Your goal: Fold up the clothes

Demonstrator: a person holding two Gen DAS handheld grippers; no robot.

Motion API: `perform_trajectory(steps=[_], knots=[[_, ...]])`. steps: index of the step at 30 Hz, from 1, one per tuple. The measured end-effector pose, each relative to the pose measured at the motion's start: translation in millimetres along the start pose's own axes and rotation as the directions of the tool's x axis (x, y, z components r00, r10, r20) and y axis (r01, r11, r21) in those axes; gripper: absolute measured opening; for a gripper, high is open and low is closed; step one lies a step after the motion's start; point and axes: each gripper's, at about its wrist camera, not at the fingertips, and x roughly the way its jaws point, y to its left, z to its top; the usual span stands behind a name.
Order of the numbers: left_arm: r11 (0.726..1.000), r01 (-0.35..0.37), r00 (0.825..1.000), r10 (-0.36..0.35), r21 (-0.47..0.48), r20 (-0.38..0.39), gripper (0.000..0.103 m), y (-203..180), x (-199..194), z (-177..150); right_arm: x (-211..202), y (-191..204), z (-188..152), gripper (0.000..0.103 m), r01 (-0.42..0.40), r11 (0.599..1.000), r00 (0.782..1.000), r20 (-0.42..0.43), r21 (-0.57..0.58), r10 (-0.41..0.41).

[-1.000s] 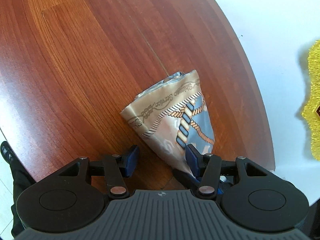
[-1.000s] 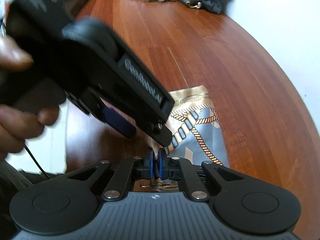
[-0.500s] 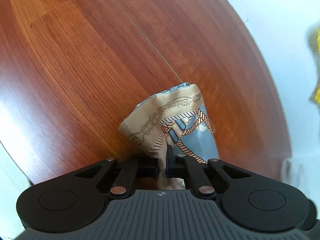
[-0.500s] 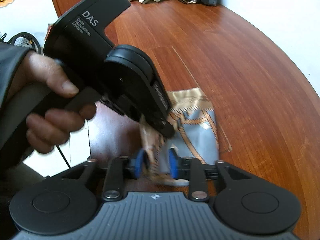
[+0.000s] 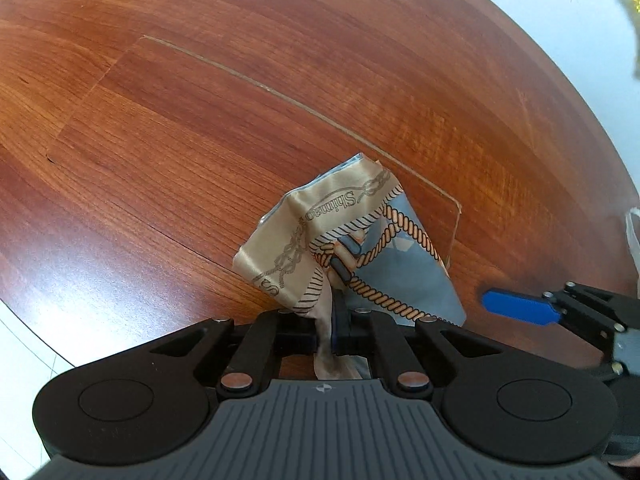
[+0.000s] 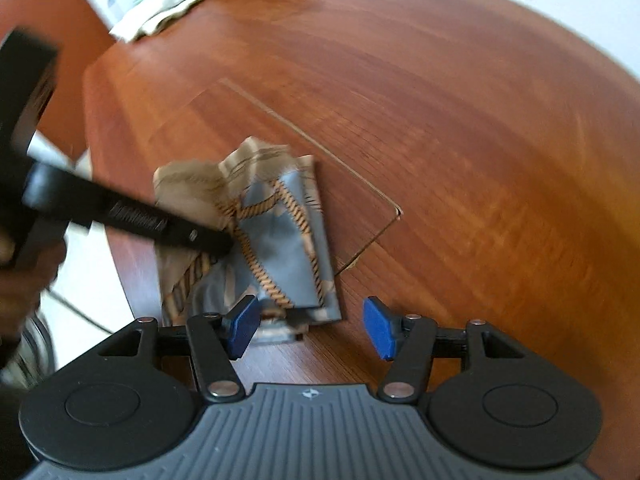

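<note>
A folded silk scarf (image 5: 352,248) in beige and grey-blue with a rope print lies on the round wooden table (image 5: 200,100). My left gripper (image 5: 330,330) is shut on the scarf's near corner and lifts that part into a peak. In the right wrist view the scarf (image 6: 276,240) lies partly rumpled, with the left gripper's arm reaching in from the left. My right gripper (image 6: 312,328) is open and empty, its blue pads (image 6: 378,328) just at the scarf's near edge. One right pad also shows in the left wrist view (image 5: 516,306).
A pile of other clothes (image 6: 172,8) lies at the far end of the table. A thin rectangular seam (image 5: 280,92) runs across the tabletop. The table edge curves close on the left (image 5: 24,312), with white floor beyond it.
My left gripper closed on the scarf's near corner and holds it raised. My right gripper let go of the scarf, opened, and drew back to the right.
</note>
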Motion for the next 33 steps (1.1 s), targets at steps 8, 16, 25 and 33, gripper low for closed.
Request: perform_trajectory(steps=[8, 16, 25, 33], knots=[[0.996, 0.016, 0.999, -0.012, 0.093, -0.051, 0.007, -3.7, -8.9, 1.8, 19.4, 1.7, 0.6, 0.048, 0.028, 0.996, 1.0, 0.0, 0.081, -0.028], [0.97, 0.05, 0.995, -0.028, 0.238, -0.094, 0.007, -14.1, -13.2, 9.3, 30.6, 11.9, -1.7, 0.005, 0.058, 0.984, 0.998, 0.028, 0.166, -0.063], [0.9, 0.111, 0.993, -0.086, 0.421, -0.078, 0.007, -58.1, -28.2, 31.5, -9.2, 14.2, -8.8, 0.004, 0.117, 0.945, 0.976, 0.142, 0.305, -0.166], [0.831, 0.145, 0.989, -0.134, 0.538, -0.059, 0.007, -149.8, -25.2, 52.1, -63.1, -35.2, -15.7, 0.004, 0.153, 0.9, 0.935, 0.236, 0.407, -0.265]])
